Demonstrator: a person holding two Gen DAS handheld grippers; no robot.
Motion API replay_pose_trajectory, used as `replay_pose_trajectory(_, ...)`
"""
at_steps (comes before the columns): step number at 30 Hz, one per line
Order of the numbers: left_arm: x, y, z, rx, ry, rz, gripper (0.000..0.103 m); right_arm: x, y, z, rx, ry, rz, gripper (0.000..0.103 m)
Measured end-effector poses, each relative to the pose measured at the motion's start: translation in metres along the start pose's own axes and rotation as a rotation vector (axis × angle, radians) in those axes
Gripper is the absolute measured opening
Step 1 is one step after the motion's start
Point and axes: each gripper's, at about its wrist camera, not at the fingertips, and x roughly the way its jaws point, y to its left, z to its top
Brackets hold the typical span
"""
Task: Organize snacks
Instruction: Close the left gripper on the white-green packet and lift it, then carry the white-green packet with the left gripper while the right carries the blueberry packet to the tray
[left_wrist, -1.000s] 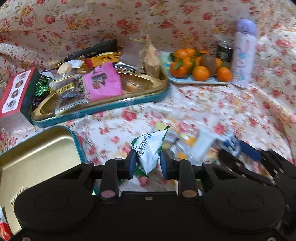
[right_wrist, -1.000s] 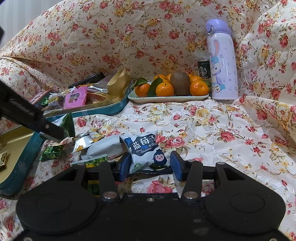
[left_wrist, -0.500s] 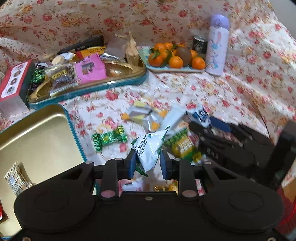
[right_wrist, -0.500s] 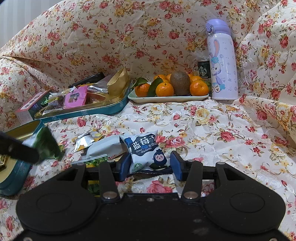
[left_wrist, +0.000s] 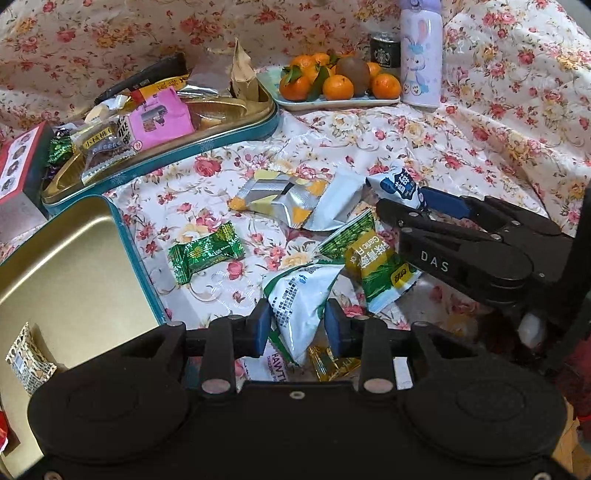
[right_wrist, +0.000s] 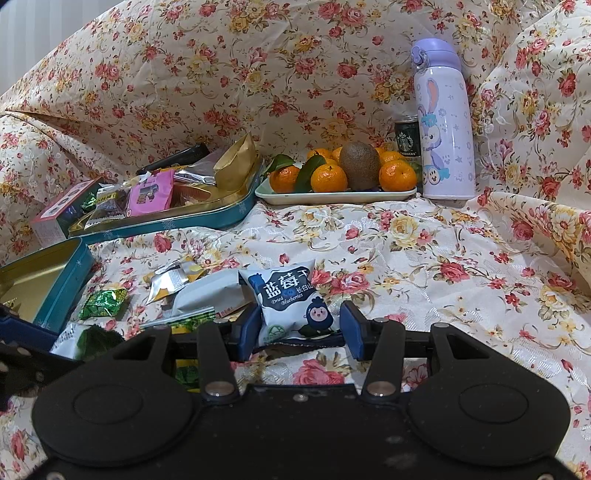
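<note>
Left gripper (left_wrist: 297, 326) jaws opening, white-green packet (left_wrist: 301, 295) between, right of gold tin (left_wrist: 66, 266); right gripper (right_wrist: 297, 328) half-open around "Dried Blueberries" pack (right_wrist: 288, 302), grip unclear; "Garlic" packet (left_wrist: 373, 266) and "Starbucks" can (right_wrist: 406, 138) farther right of tin

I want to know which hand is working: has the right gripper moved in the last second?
No. The right gripper sits around the blueberry packet, framed the same against the purple bottle.

Rabbit bottle (right_wrist: 445, 122) stands beside fruit plate (right_wrist: 332, 195).
</note>
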Motion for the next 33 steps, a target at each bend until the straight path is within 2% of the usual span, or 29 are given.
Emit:
replay_pose_trajectory(2, 0.003, 0.000, 0.000, -0.004, 0.006, -0.001, 0.045, 0.000, 0.000, 0.000, 0.001, 0.000, 0.001, 0.050)
replay_pose_trajectory(9, 0.007, -0.003, 0.000, -0.002, 0.001, 0.011, 0.046, -0.001, -0.001, 0.000, 0.009, -0.004, 0.003, 0.049)
replay_pose_trajectory(16, 0.001, 0.001, -0.002, -0.023, -0.042, 0.025, 0.036, -0.004, -0.006, -0.001, 0.041, -0.025, 0.019, 0.044)
replay_pose_trajectory(33, -0.052, 0.025, -0.015, -0.109, -0.151, -0.019, 0.034, -0.011, -0.011, -0.002, 0.091, -0.067, 0.030, 0.038)
